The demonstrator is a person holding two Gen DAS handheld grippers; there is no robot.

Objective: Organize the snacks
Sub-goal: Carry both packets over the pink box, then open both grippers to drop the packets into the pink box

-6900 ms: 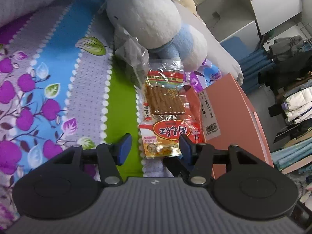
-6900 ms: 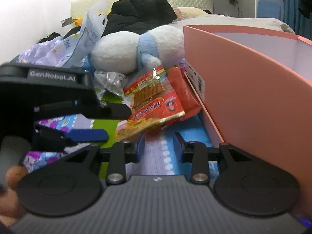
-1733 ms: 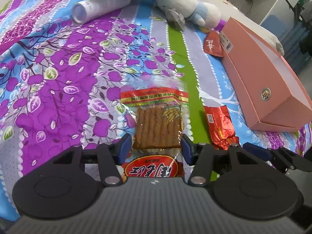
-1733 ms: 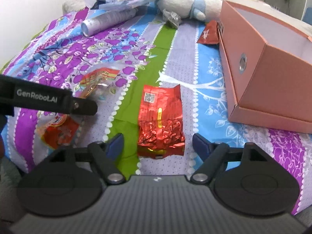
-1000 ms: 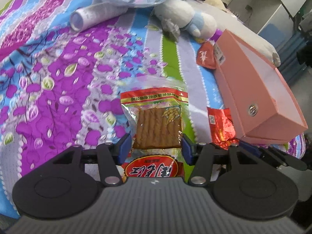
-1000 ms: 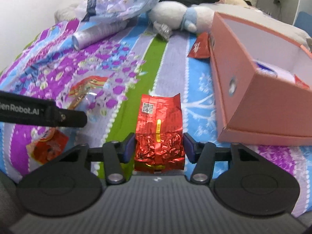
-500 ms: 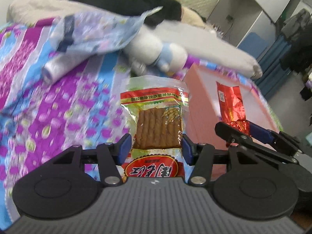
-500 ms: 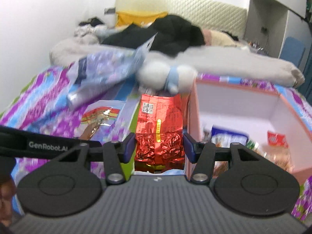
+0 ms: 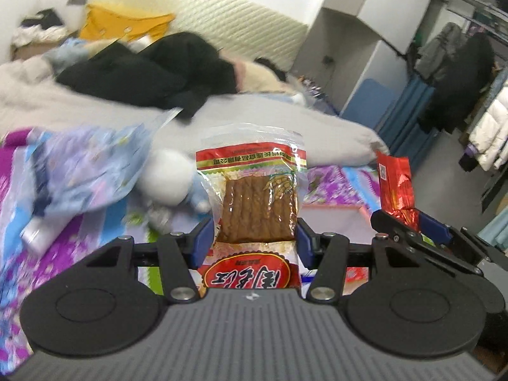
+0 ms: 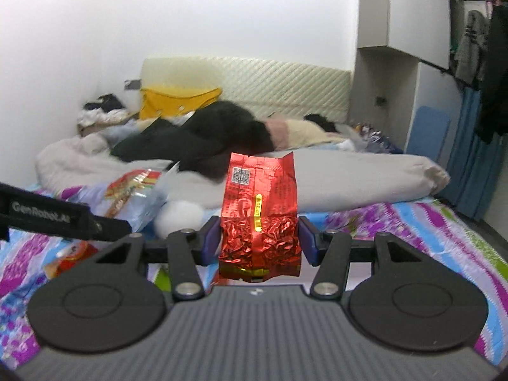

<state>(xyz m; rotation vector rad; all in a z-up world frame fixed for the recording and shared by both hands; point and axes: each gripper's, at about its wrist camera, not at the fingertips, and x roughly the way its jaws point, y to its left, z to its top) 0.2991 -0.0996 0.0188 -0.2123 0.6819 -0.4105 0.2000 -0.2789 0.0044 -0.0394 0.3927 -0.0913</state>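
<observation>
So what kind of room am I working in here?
Most likely a bedroom: a bed with a floral sheet and quilted headboard, a rolled duvet across it, and coats on a rack.

Two snack packets [image 9: 255,197] [image 10: 260,219], perhaps more.

Black claw [image 9: 254,238]; blue fingertips [image 9: 203,238]

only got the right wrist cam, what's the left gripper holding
Observer: A clear pack of brown sticks. The left gripper has a pad pressed on each side of it.
Operator: anything in front to drop it in
Observer: A pink box. Only its rim shows, low between the clear pack and the red pack.
</observation>
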